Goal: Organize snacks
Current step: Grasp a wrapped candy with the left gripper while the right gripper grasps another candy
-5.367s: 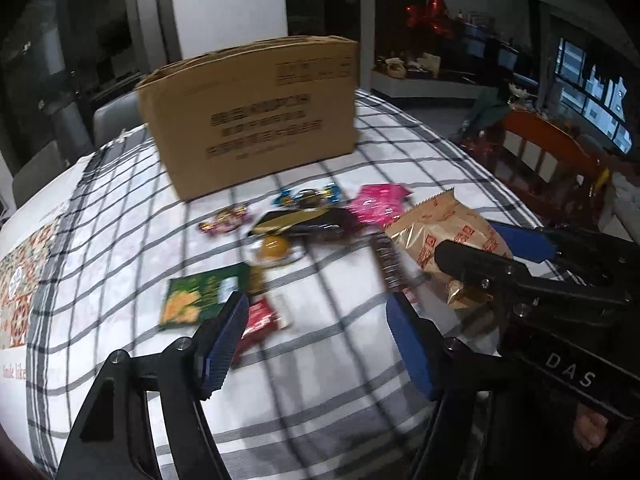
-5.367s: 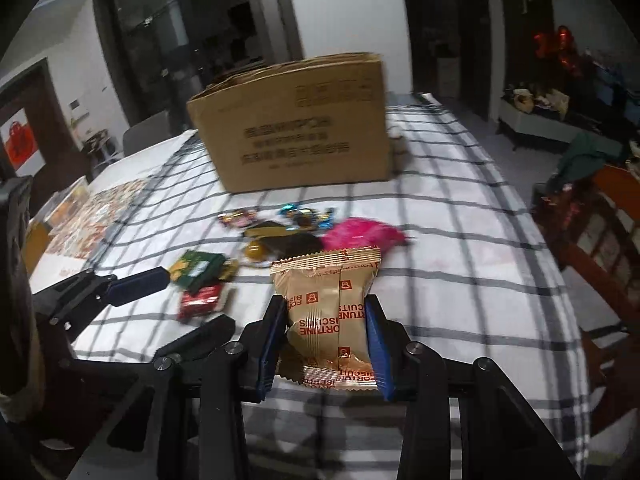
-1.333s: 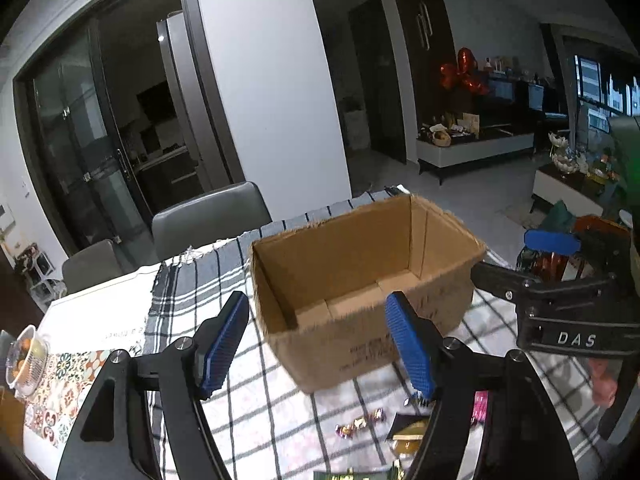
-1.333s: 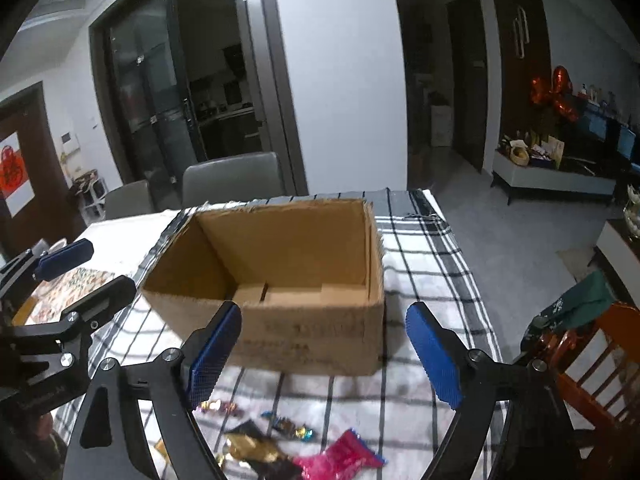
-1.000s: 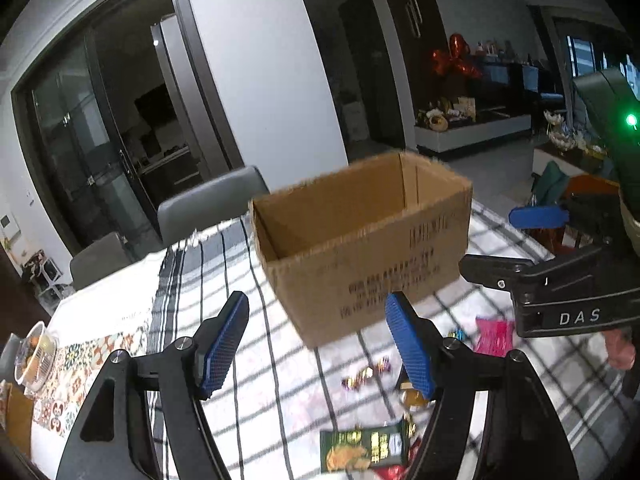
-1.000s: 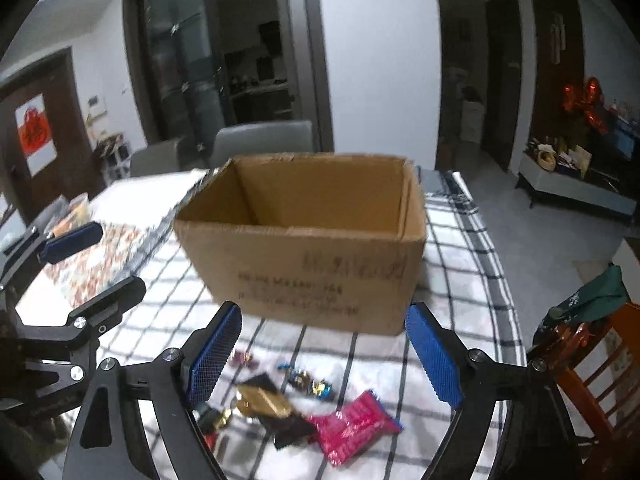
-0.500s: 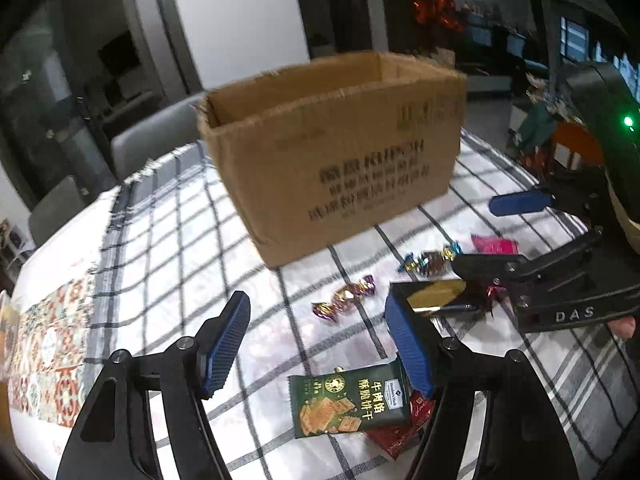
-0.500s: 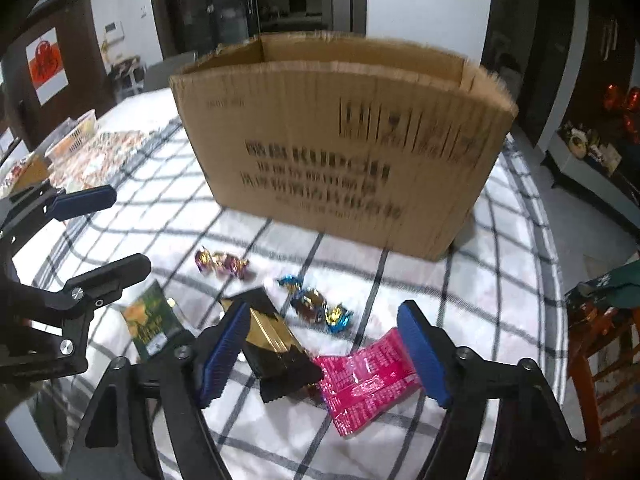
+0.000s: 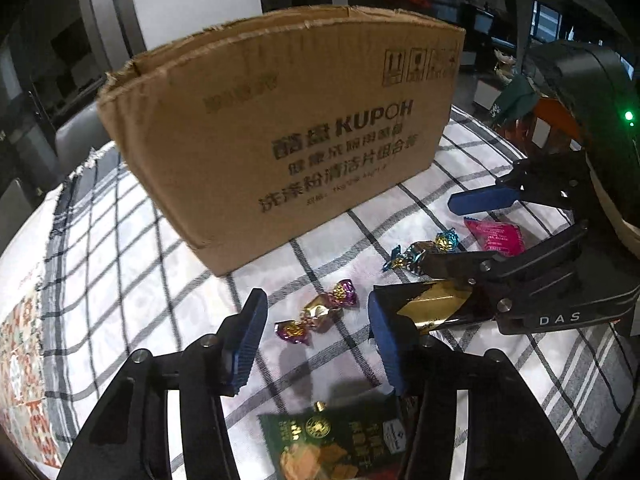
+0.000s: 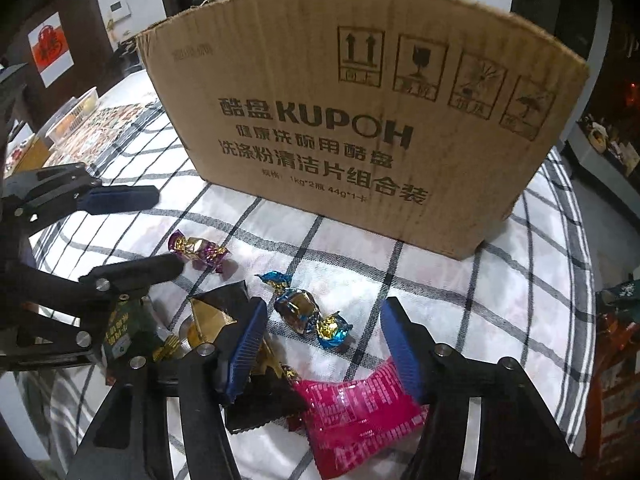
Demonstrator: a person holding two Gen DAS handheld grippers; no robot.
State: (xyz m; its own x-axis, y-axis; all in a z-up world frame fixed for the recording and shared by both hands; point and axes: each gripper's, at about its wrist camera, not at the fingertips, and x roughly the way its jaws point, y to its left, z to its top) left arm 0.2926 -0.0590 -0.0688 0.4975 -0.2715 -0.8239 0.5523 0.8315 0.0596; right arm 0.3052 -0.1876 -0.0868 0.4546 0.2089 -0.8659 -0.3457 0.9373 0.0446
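A brown cardboard box (image 9: 288,128) (image 10: 360,112) stands on the checked tablecloth. In front of it lie purple-gold candies (image 9: 316,314) (image 10: 198,250), blue-gold candies (image 9: 424,250) (image 10: 308,314), a black-and-gold packet (image 9: 432,306) (image 10: 224,312), a pink packet (image 9: 496,236) (image 10: 356,408) and a green cracker packet (image 9: 332,440) (image 10: 128,332). My left gripper (image 9: 316,340) is open and empty, low over the purple candies. My right gripper (image 10: 324,344) is open and empty, low over the blue candies and the pink packet.
A patterned mat (image 10: 108,124) and a clear food container (image 10: 74,114) sit at the table's left. A wooden chair with a green cloth (image 9: 524,108) stands at the right. Grey chairs (image 9: 76,136) are behind the table.
The right gripper, earlier shut on a tan biscuit packet, is now open and empty. Both grippers came down from above the box to just over the snacks in front of it.
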